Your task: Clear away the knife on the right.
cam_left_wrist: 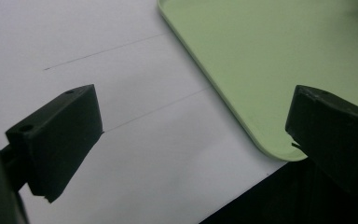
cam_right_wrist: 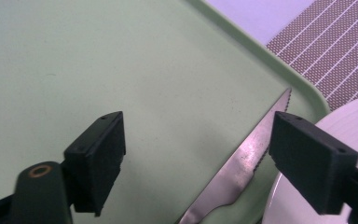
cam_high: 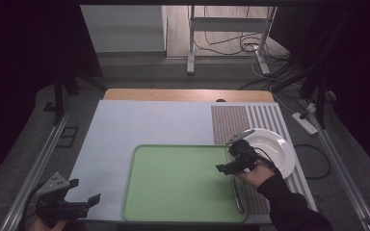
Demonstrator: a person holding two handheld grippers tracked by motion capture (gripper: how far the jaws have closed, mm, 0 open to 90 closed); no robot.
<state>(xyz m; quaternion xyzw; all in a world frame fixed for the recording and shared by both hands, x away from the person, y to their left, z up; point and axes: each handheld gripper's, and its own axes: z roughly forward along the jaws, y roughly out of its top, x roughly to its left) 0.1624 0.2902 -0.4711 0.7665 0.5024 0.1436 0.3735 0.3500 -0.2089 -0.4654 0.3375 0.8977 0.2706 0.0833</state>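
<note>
The right gripper point(cam_high: 227, 168) hangs over the right side of the green tray point(cam_high: 173, 183). Its two black jaws stand wide apart, with nothing between the pads. In the right gripper view, a knife point(cam_right_wrist: 242, 172) lies flat on the tray, just below the jaws and closer to the right jaw. The knife has little teeth along one edge, and its tip points away from the gripper toward the tray's far corner. The jaws do not touch the knife.

A white plate point(cam_high: 274, 147) sits just beside this gripper, past the right jaw, on a striped mat point(cam_high: 231, 120). The plate is right next to the tray's edge.

The left gripper point(cam_high: 84, 199) is well apart from the knife, near the tray's front left corner. Its jaws are spread wide too and hold nothing. In the left gripper view, the white table top point(cam_left_wrist: 121, 140) shows between them, and the tray's rounded corner point(cam_left_wrist: 261, 93) sits by the right jaw.
</note>
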